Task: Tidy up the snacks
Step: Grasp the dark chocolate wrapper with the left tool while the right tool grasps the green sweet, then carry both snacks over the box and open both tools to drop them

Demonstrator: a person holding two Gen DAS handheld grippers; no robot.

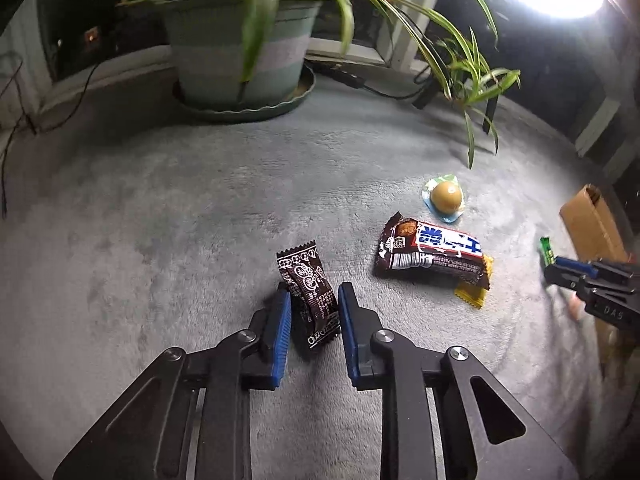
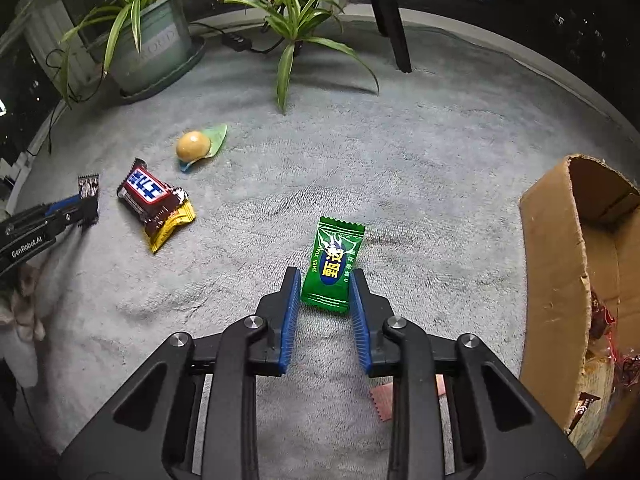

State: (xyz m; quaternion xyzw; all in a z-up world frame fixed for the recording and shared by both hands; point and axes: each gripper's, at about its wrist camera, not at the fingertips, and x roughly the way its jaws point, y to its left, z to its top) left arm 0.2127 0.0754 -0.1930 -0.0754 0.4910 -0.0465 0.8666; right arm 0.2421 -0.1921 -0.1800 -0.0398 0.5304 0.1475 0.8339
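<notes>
My left gripper is open around a dark brown snack packet standing tilted between its blue pads on the grey carpet. My right gripper is open around a green candy packet, its lower end between the pads. A brown chocolate bar lies on a yellow packet, and a wrapped round yellow sweet lies beyond them. The bar and the sweet also show in the right wrist view. A cardboard box stands open at the right with wrappers inside.
A potted plant on a saucer stands at the back, with long leaves hanging over the carpet. Cables run along the window sill. A pink wrapper lies under my right gripper. A dark chair leg stands at the back.
</notes>
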